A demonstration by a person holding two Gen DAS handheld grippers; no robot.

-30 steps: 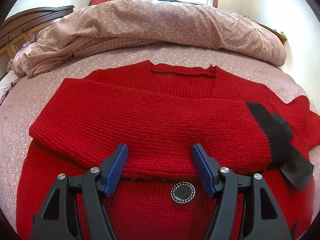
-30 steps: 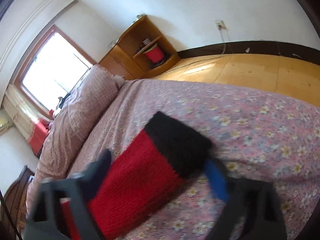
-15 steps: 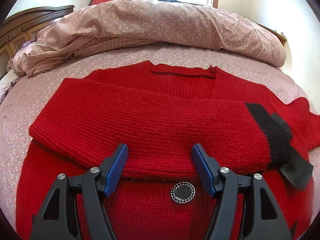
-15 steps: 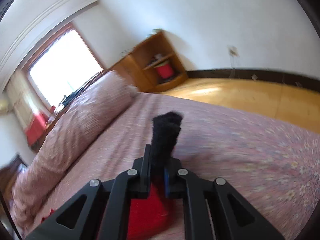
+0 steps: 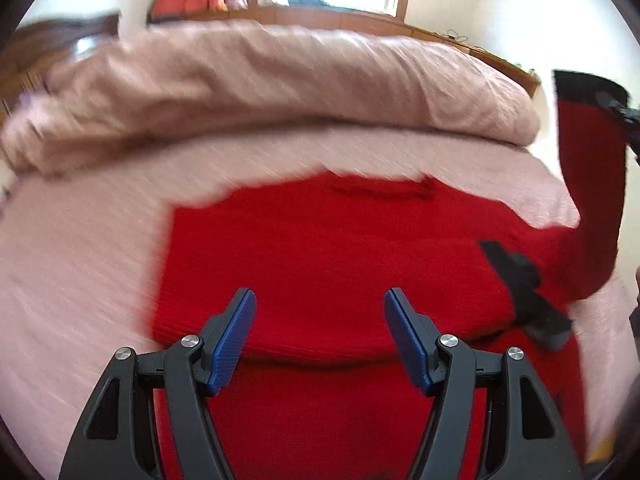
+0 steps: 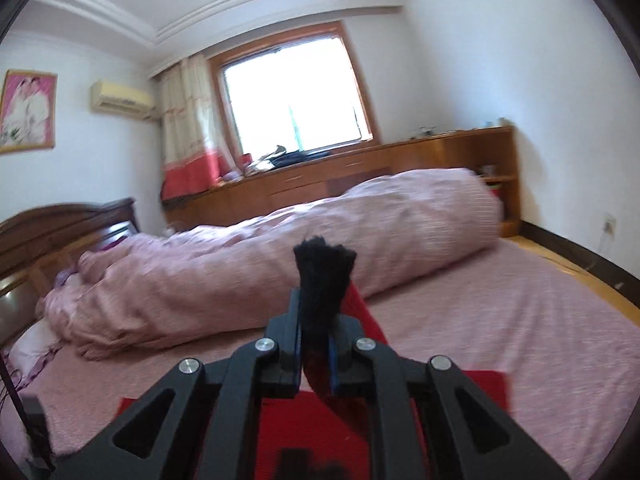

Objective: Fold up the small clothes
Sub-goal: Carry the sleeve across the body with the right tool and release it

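A red knitted sweater (image 5: 344, 264) lay flat on the pink flowered bedsheet (image 5: 80, 264), its ribbed wool taking up the lower middle of the left wrist view. One sleeve was folded across the body, ending in a fuzzy black cuff (image 5: 520, 280) at about 3 o'clock. The left gripper (image 5: 320, 320) hovered just above the sweater with its blue ridged pads spread wide, holding nothing. The right gripper (image 6: 315, 344) was clenched on the other sleeve (image 5: 588, 184), whose soft black cuff end (image 6: 324, 268) stuck up past the fingertips; in the left view that sleeve rose in a tall red band at 2 o'clock. A rumpled pink quilt (image 6: 280, 264) lay in a long roll across the far bed at 12 o'clock.
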